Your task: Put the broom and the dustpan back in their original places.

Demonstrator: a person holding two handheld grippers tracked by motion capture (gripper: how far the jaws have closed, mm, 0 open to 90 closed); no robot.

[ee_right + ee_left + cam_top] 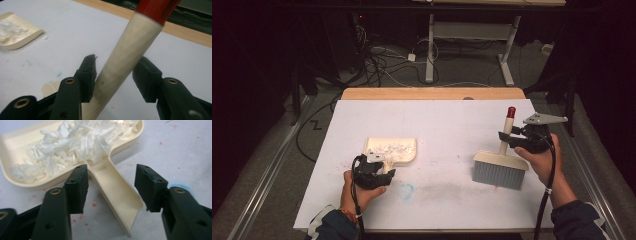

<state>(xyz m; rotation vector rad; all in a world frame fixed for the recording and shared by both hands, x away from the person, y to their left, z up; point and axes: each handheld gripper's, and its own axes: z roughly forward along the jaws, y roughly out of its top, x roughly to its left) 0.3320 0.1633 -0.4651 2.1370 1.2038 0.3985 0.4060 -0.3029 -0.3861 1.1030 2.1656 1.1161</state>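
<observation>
My left gripper (111,186) stands half open around the dustpan (391,150) handle, pads clear of it; the pan lies left of centre on the table (437,120), full of paper shreds (72,145). My right gripper (116,77) is open too, loose around the brush (501,167) handle at the right. The upright brush could tip over and fall flat.
</observation>
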